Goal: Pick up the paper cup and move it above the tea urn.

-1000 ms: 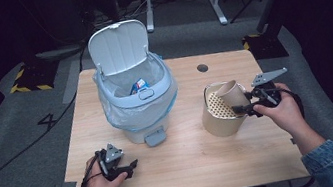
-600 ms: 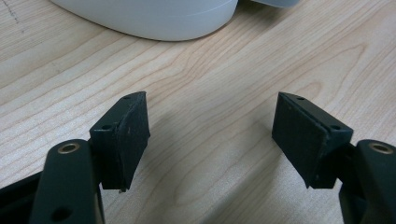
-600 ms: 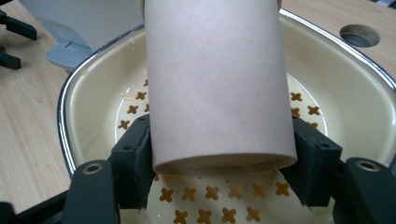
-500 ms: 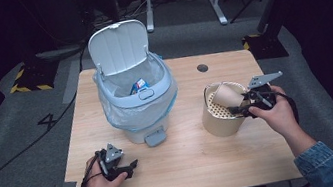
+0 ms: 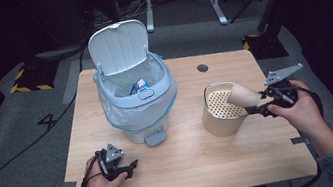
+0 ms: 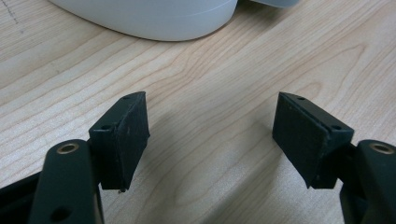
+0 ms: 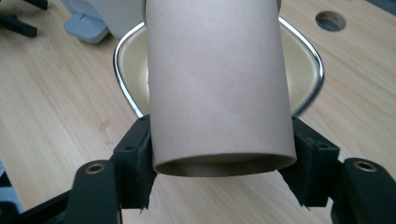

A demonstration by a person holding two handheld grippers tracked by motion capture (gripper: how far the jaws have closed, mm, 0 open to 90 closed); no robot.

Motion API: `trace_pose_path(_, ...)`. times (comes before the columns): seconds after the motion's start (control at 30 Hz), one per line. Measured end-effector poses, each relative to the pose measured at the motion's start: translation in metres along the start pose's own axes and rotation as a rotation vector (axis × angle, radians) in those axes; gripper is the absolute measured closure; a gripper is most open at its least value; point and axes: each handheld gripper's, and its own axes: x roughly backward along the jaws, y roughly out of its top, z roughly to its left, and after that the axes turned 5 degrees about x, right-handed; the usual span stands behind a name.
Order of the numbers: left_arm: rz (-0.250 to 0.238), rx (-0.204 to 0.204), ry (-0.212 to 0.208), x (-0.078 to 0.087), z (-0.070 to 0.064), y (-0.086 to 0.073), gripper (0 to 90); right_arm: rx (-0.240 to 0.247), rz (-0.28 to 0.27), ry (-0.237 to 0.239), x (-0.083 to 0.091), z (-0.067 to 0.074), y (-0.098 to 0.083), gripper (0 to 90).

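fingers (image 7: 140, 161) of the right gripper (image 5: 262, 103) clamp near one end of a light, crushable cardboard tube (image 7: 217, 86) above the desk's (image 5: 189, 155) right edge.

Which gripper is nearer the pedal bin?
Left. The left gripper rests just in front of the pedal bin; the right gripper holds a cardboard tube over the beige container.

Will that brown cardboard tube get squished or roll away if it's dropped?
The cardboard tube is hollow and thin-walled, so it is probably light and would dent under a hard squeeze. The right gripper clamps its sides without visible crushing. Being round, it would likely roll on the table.
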Motion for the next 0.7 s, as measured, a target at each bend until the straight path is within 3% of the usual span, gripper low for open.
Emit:
trace_pose_path(0.17, -0.001, -0.005, 0.001, -0.001, 0.0, 0.001, 27.2, -0.024, 0.033, -0.017, 0.016, -0.004, -0.015, 35.7)
trace_pose_path(0.3, 0.001, 0.0, 0.0, -0.001, 0.0, 0.001, 27.1, -0.018, 0.063, -0.008, 0.022, -0.005, -0.015, 35.7)
trace_pose_path(0.5, -0.001, 0.0, 0.0, -0.001, -0.001, 0.001, 27.1, 0.017, 0.142, 0.026, 0.008, -0.005, 0.001, 35.8)
trace_pose_path(0.7, -0.002, 0.0, -0.001, -0.001, -0.001, 0.001, 27.1, 0.019, 0.188, 0.045, -0.004, -0.007, 0.018, 35.8)
